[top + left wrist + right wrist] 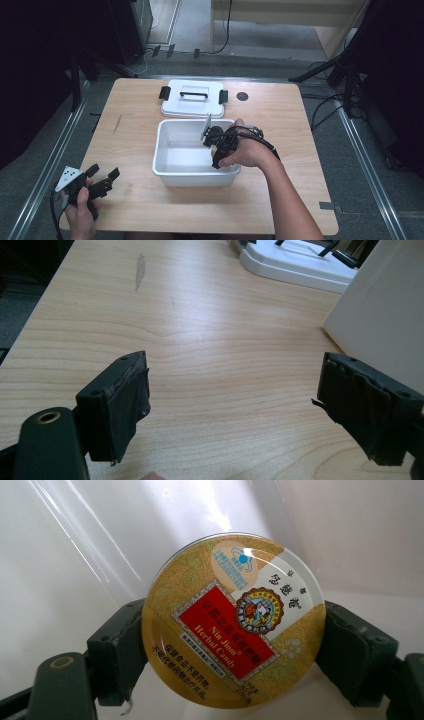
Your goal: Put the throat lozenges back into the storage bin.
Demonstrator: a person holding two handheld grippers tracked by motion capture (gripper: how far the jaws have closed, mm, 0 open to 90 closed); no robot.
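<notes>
A round gold candy tin (233, 621) with a red label is clamped edge to edge between the jaws of my right gripper (233, 650). That gripper (216, 150) reaches down into the white plastic bin (165, 172) at the table's middle, over its right side. The bin's pale inner walls stand close behind the tin. My left gripper (104, 176) rests low at the table's front left corner, jaws wide apart with nothing between them. In the left gripper view the left gripper (232, 405) points across bare wood toward the bin's outer wall (385, 315).
The bin's white lid (192, 98) with black handle and clips lies flat behind the bin. A small dark round hole (242, 96) sits in the tabletop right of the lid. Bare wood spreads left of the bin. Tripod legs and cables stand beyond the table.
</notes>
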